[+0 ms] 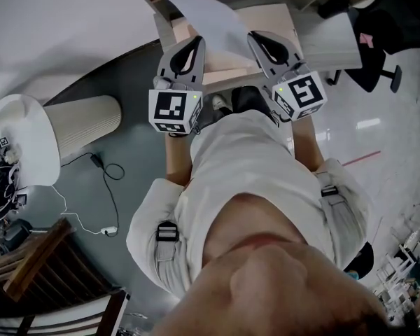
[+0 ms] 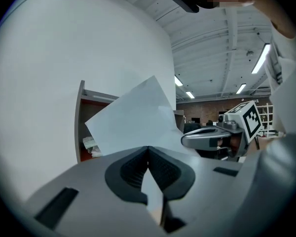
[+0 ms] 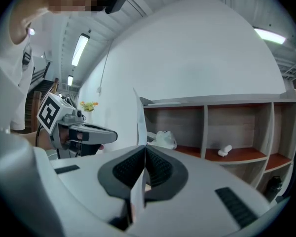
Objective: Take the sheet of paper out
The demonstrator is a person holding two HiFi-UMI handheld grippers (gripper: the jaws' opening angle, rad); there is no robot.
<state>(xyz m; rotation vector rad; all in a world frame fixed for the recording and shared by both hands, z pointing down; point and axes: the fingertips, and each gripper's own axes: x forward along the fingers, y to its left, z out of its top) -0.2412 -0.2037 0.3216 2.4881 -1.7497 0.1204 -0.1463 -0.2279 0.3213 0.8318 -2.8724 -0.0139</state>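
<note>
The white sheet of paper (image 1: 204,14) is held up in the air between my two grippers, in front of a wooden shelf unit (image 3: 222,127). My left gripper (image 1: 194,45) is shut on the sheet's lower left edge. In the left gripper view the paper (image 2: 133,125) rises from the closed jaws (image 2: 148,151). My right gripper (image 1: 260,42) is shut on the sheet's right edge. In the right gripper view the paper (image 3: 139,125) shows edge-on, pinched between the pads (image 3: 144,151). Each gripper sees the other: the right gripper (image 2: 207,138) and the left gripper (image 3: 86,131).
On the shelf lie a crumpled white thing (image 3: 163,139) and a small white object (image 3: 225,151). A pale wooden top (image 1: 269,21) is under the grippers. A ribbed beige cylinder (image 1: 84,124), a floor cable (image 1: 105,180), a black office chair (image 1: 378,37) and a wooden chair (image 1: 35,264) surround the person.
</note>
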